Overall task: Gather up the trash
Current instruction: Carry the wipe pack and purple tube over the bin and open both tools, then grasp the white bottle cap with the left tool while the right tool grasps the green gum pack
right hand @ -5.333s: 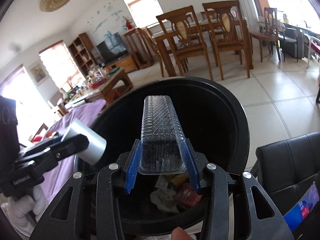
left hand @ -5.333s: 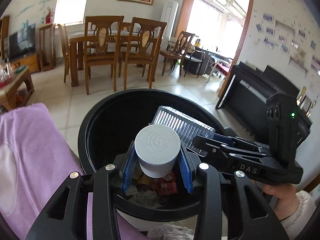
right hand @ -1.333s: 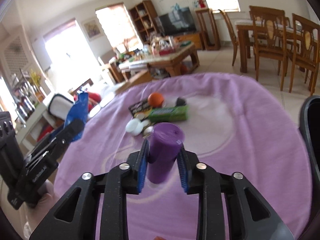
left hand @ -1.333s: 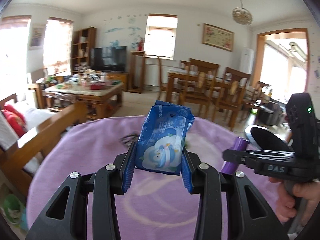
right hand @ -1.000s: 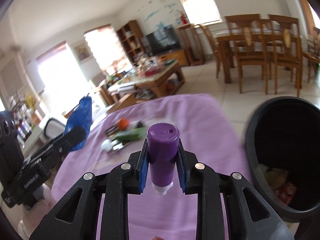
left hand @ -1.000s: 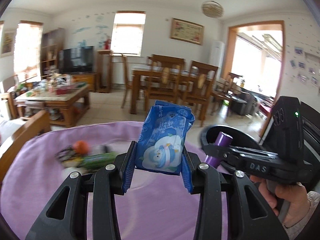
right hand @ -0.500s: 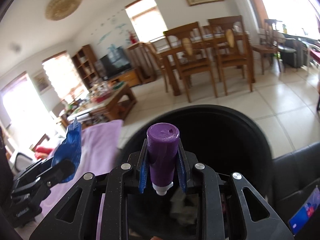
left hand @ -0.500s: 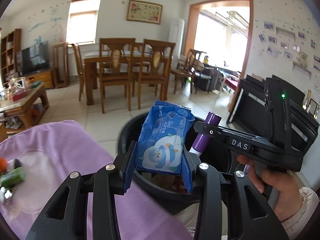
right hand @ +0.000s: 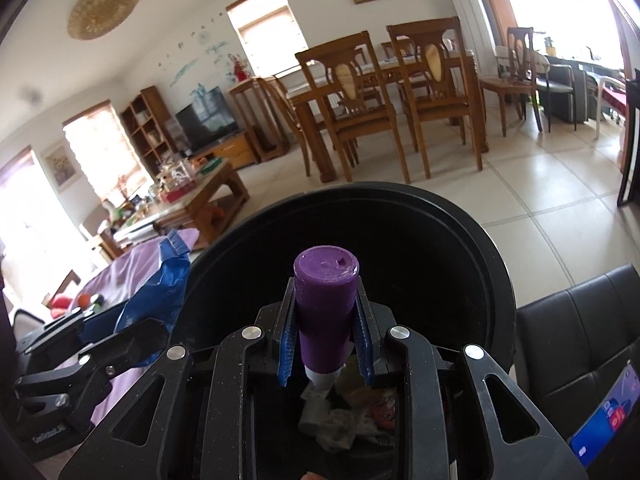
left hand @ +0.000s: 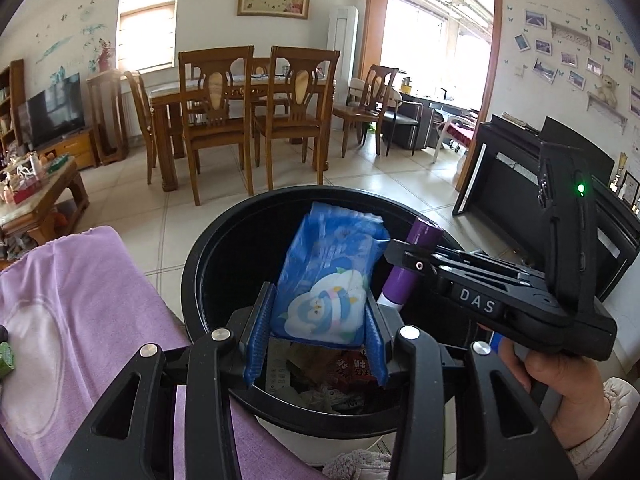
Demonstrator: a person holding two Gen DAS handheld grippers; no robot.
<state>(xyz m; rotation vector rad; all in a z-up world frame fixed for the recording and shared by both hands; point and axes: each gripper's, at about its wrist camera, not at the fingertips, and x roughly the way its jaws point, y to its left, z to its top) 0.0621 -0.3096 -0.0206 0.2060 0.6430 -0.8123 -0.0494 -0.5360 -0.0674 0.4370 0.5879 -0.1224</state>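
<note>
**A:** Why are you holding both pieces out over the black bin instead of letting them go from the table?

**B:** Because from there they can only fall inside. Your left hand-held gripper is pinching the blue wipes packet by its lower end, so most of the pack sticks out past the pads and hangs above the bin's mouth, beyond the table's near edge. A flat, soft pack like that would probably flop sideways if you let it go over the rim.

**A:** And the right one?

**B:** Your right hand-held gripper is clamped on the purple tube around its middle, white tip pointing back toward you and down, directly over the wrappers and crumpled paper already lying in the bottom.

**A:** Why side by side?

**B:** The left wrist view shows the tube just beside the packet, both within the rim, so I'd judge you can release both together without either striking the edge.

**A:** What's left for me?

**B:** A few small items sit at the table's far left edge, well apart from the bin.
</note>
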